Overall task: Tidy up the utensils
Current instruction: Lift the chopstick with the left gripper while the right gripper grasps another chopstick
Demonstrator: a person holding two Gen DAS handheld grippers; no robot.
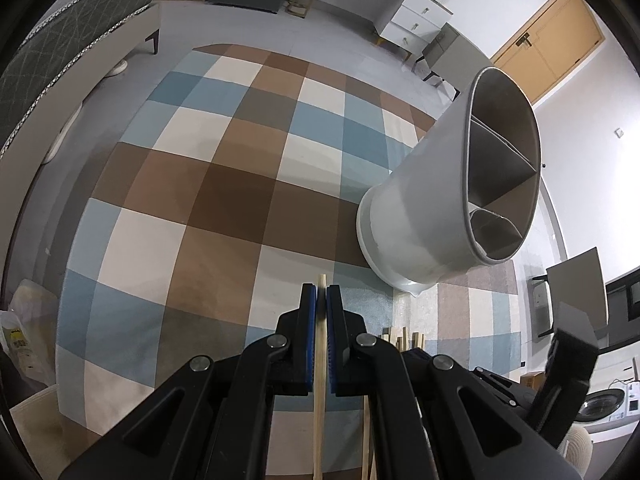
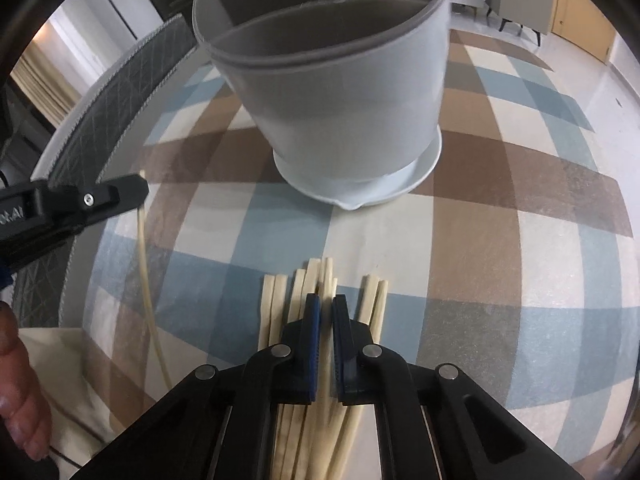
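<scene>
A white utensil holder [image 1: 424, 216] with a divided inside stands on its saucer on the checked cloth, right of and beyond my left gripper [image 1: 321, 292]. That gripper is shut on a single wooden chopstick [image 1: 319, 420] running back between its blue pads. In the right wrist view the same holder [image 2: 340, 100] stands just beyond a pile of several pale chopsticks [image 2: 288, 300]. My right gripper [image 2: 326, 302] is down in this pile, its pads closed on one chopstick. The left gripper [image 2: 120, 194] shows at the left edge, with its chopstick [image 2: 146, 280] hanging down.
A blue, brown and cream checked cloth [image 1: 224, 184] covers the surface. A grey quilted bed or sofa [image 1: 68, 40] runs along the left. White drawers [image 1: 416, 16] and a chair [image 1: 448, 52] stand far behind. A person's hand [image 2: 20, 380] is at the lower left.
</scene>
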